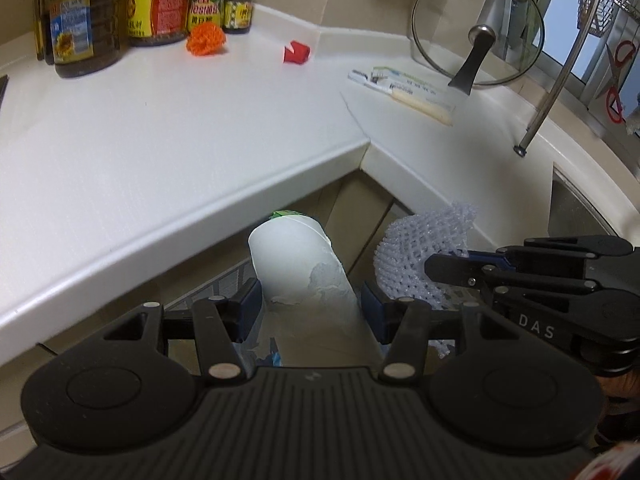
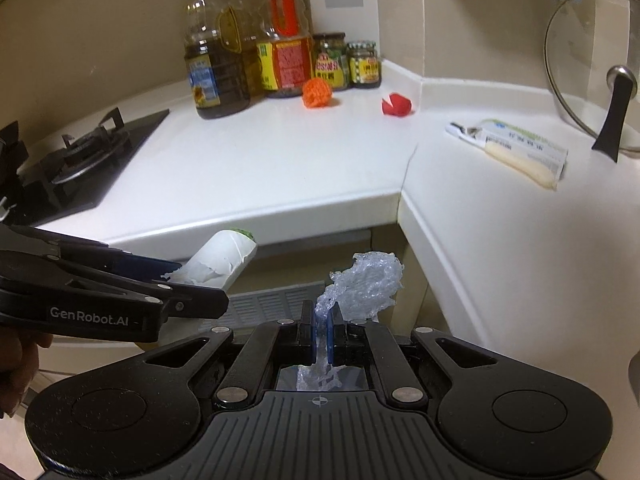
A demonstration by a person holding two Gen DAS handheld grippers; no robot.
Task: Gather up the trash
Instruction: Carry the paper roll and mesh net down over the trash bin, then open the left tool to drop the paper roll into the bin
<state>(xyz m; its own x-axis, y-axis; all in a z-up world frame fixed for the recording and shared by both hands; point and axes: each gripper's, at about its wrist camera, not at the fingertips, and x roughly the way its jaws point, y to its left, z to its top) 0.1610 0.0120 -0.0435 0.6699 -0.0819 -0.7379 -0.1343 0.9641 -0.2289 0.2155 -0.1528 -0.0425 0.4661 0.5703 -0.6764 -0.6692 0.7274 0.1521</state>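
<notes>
My left gripper (image 1: 310, 300) is shut on a white paper cup (image 1: 300, 264) with a torn side and a green rim, and holds it below the counter edge. My right gripper (image 2: 320, 320) is shut on a white foam net (image 2: 360, 284), which sticks up from its blue pads. In the left wrist view the right gripper (image 1: 432, 268) and foam net (image 1: 420, 248) hang just right of the cup. On the white counter (image 2: 280, 168) lie an orange foam net ball (image 2: 317, 93), a red crumpled scrap (image 2: 396, 105) and a chopstick wrapper (image 2: 516, 148).
Oil bottles (image 2: 216, 68) and jars (image 2: 362, 64) stand at the back corner. A gas hob (image 2: 72, 160) is at the left. A glass lid (image 1: 476, 28) leans on the right wall. A metal rack leg (image 1: 548, 92) and a sink (image 1: 580, 208) are at the right.
</notes>
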